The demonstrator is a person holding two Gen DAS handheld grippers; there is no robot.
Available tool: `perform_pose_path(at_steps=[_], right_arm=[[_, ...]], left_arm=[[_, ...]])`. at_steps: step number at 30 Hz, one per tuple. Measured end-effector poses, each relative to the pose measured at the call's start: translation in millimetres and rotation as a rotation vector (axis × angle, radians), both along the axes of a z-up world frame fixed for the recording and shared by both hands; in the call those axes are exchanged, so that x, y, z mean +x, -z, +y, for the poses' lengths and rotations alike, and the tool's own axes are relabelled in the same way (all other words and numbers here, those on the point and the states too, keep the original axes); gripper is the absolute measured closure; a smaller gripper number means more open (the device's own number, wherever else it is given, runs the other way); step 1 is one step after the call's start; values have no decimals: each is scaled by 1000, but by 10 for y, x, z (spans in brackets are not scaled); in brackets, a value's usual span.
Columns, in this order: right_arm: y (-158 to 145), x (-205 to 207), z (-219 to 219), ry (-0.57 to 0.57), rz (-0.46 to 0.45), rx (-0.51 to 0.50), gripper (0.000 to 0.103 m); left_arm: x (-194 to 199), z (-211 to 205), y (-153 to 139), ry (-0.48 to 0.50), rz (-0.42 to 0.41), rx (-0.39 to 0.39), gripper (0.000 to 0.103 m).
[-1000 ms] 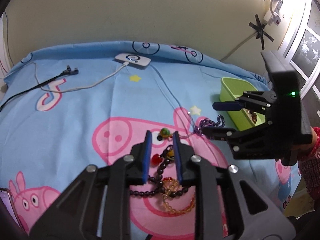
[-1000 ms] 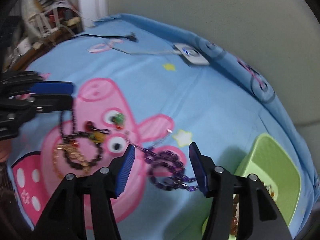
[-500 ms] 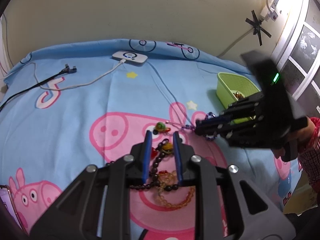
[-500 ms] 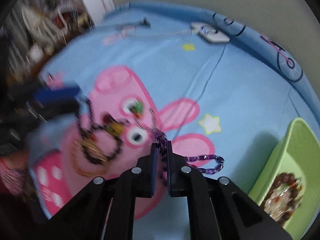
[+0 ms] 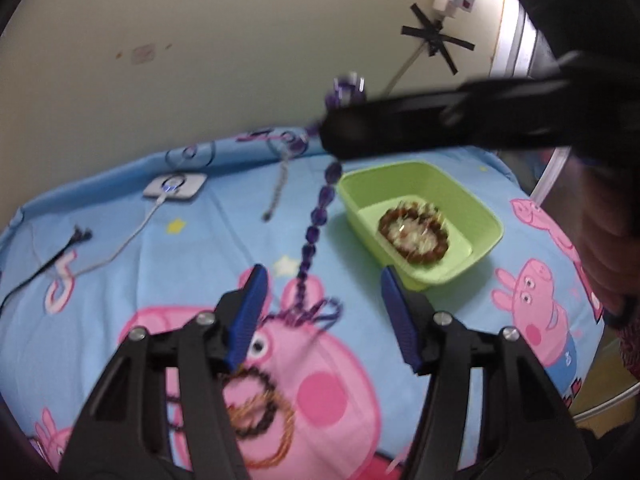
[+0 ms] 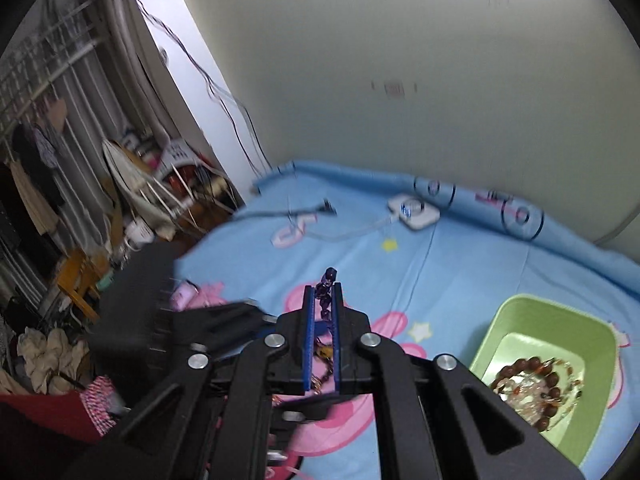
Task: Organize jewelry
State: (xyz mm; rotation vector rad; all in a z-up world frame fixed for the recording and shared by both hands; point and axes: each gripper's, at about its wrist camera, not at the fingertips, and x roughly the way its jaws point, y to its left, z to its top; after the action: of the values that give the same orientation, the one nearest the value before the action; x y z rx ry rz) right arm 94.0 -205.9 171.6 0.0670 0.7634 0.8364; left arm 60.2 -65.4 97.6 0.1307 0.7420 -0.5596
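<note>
My right gripper (image 6: 322,300) is shut on a purple bead necklace (image 6: 326,284) and holds it high above the bed. In the left wrist view that necklace (image 5: 316,216) hangs from the right gripper (image 5: 338,136) down to the cartoon-pig sheet, just left of the green basket (image 5: 472,204). A brown bead bracelet (image 5: 414,232) lies in the basket. My left gripper (image 5: 322,316) is opening, with nothing pressed between its blue pads; the purple strand hangs beyond them. Dark bead bracelets and a gold chain (image 5: 256,412) lie on the sheet under its left finger.
A white charger puck (image 5: 176,188) with its cable and a black cable (image 5: 76,236) lie at the far left of the bed. Cluttered racks and clothes (image 6: 132,184) stand beyond the bed's left edge. The wall runs behind the bed.
The right gripper shut on the purple necklace and lifted it off the sheet. The left gripper let go of the dark beads, spread its jaws and swung right toward the green basket.
</note>
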Motion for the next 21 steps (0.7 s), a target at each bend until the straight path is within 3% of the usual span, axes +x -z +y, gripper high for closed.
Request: perform_pose_path(at_steps=[1, 2, 4, 14, 21], right_arm=[[-88, -35, -59, 10, -18, 21, 103], [-160, -64, -111, 22, -33, 38, 103], [-318, -116, -244, 49, -69, 69, 103], [-931, -151, -922, 177, -201, 169, 103], [-1196, -110, -1289, 252, -254, 190, 103]], left_arm=[[19, -77, -30, 17, -9, 6, 56], [33, -133, -51, 29, -10, 16, 76], [83, -219, -112, 38, 7, 26, 98], [179, -601, -1142, 68, -172, -10, 98], [334, -1010, -1635, 102, -217, -49, 98]])
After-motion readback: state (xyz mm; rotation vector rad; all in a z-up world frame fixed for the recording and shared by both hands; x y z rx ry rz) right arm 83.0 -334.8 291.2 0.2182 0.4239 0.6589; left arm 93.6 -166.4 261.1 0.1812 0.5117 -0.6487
